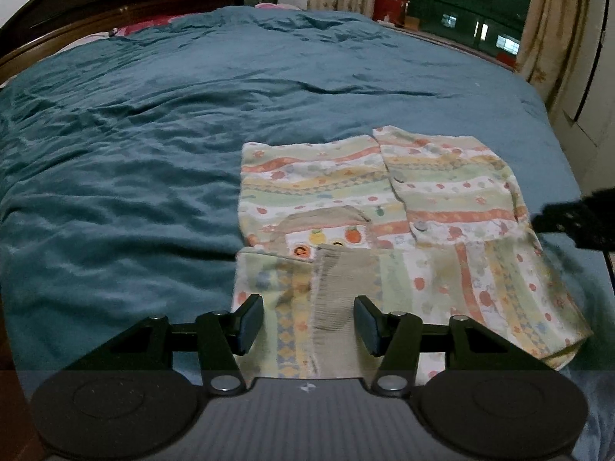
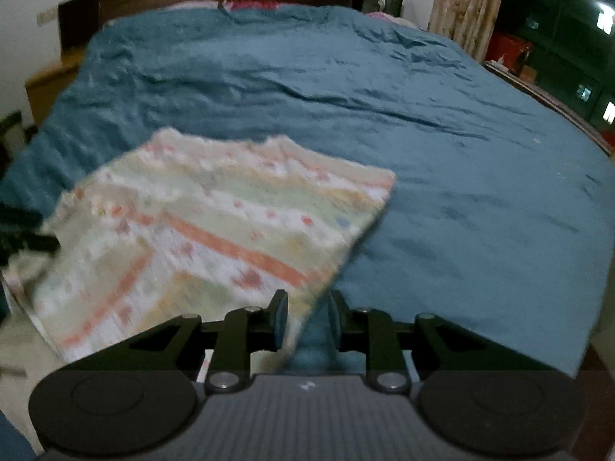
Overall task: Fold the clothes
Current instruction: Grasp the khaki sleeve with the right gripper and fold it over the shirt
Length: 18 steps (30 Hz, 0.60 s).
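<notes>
— Where is the shirt?
— The soft striped baby shirt (image 1: 392, 238) lies flat on the wrinkly teal blanket (image 1: 153, 134), at 3 o'clock on the bed, with round buttons (image 1: 422, 225).
— And the tools?
— The left tool (image 1: 308, 324) is wide apart over its ribbed cuff (image 1: 338, 288). The right tool (image 2: 306, 317) is apart too, at the shirt's edge.

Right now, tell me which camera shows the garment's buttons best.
The left wrist view: it is sharp, and the buttons show along the placket of the patterned garment. The right wrist view is motion-blurred, showing only the garment's stripes; no buttons can be made out.
</notes>
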### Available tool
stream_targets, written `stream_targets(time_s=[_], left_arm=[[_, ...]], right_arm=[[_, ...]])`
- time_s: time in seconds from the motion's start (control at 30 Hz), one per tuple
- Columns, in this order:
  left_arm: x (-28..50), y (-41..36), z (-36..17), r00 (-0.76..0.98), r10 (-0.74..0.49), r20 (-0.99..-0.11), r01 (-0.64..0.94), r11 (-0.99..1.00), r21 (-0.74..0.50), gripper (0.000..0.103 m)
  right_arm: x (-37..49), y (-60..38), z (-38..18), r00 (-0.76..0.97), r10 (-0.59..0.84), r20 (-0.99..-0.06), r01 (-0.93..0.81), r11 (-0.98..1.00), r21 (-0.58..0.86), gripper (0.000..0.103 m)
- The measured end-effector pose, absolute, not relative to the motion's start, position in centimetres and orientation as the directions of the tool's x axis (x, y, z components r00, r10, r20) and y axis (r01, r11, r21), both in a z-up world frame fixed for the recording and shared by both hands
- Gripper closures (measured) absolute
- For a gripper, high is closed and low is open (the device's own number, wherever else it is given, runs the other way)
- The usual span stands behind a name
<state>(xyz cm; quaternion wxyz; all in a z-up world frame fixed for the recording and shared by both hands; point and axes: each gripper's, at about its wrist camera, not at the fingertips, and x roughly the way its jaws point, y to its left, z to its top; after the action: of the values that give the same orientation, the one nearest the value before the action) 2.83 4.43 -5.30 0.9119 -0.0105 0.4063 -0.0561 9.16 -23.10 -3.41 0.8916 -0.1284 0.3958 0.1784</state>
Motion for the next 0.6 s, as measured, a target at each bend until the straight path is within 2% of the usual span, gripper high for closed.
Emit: stream_targets(time_s=[0.07, 0.27, 0.4, 0.6], left_arm=[[2.9, 4.1, -5.4, 0.661, -0.114, -0.742, 0.101, 0.993, -0.062, 0.048], [3.1, 4.3, -5.5, 0.66, -0.107, -0.744, 0.095, 0.994, -0.058, 0.047], [2.9, 4.6, -5.4, 0.663, -0.102, -0.741, 0.09, 0.994, -0.057, 0.047], [1.8, 4.5, -4.8, 0.673, -0.118, -0.73, 0.117, 0.992, -0.053, 0.047]], right_arm=[[9.9, -22.2, -3.9, 0.613, 0.216, -0.76, -0.433, 0.897, -0.094, 0.072], [10.6, -22.2, -5.5, 0.584, 0.139, -0.8, -0.431, 0.888, -0.16, 0.069], [9.8, -23.3, -4.9, 0.606, 0.088, -0.791, -0.398, 0.894, -0.205, 0.07], [7.2, -23.6, -3.1, 0.592, 0.2, -0.781, -0.466, 0.875, -0.128, 0.07]])
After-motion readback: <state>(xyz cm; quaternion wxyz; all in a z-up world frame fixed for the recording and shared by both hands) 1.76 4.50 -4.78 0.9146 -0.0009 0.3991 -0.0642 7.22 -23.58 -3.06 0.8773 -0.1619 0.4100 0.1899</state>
